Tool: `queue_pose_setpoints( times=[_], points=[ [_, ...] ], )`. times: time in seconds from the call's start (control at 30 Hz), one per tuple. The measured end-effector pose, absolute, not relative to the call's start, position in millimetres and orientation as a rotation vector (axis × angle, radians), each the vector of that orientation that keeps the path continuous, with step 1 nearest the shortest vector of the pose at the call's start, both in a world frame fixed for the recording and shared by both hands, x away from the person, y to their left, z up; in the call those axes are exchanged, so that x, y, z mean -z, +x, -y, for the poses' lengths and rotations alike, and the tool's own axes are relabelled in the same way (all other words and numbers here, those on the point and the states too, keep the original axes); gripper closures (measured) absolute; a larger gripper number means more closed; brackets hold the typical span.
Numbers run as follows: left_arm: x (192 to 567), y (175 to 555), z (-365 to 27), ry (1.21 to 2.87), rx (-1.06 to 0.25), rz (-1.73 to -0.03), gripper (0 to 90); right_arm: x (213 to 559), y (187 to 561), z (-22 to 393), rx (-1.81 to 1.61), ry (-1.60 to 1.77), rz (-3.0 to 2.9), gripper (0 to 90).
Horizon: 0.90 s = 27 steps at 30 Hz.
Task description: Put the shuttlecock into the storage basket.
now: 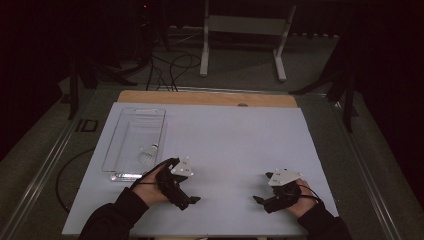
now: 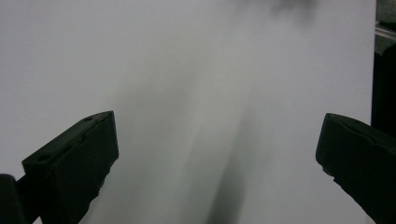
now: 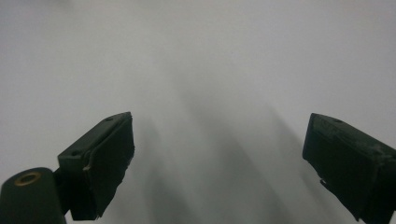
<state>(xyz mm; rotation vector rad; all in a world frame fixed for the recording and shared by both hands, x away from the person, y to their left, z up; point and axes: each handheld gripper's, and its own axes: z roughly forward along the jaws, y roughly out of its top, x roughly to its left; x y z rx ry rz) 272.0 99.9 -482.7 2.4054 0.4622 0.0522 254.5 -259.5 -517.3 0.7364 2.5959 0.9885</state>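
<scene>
A clear plastic tray (image 1: 131,116) lies at the left of the white table sheet (image 1: 235,140), with a small pale object (image 1: 148,154) inside near its front end. My left gripper (image 1: 192,200) rests low on the sheet just right of the tray's front corner, pointing right. Its jaws stand wide apart over bare sheet, so the left gripper (image 2: 217,154) is open and holds nothing. My right gripper (image 1: 257,199) sits at the front right, pointing left toward the other one. The right gripper (image 3: 219,158) is open too, with bare sheet between its jaws.
A wooden table edge (image 1: 205,97) shows beyond the sheet's far side. A white metal stand (image 1: 240,30) and loose cables (image 1: 170,70) sit on the floor behind. Dark stand legs flank the table on both sides.
</scene>
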Motion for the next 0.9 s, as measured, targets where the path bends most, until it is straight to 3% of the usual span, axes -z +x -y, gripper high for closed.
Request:
queue_pose_setpoints(
  times=[0.9],
  points=[
    [504.8, 237.6, -152.1, 2.382, -0.045, -0.523, 0.2, 517.3, 253.8, 257.5, -0.987, 0.724, -2.602, 8.9]
  ],
)
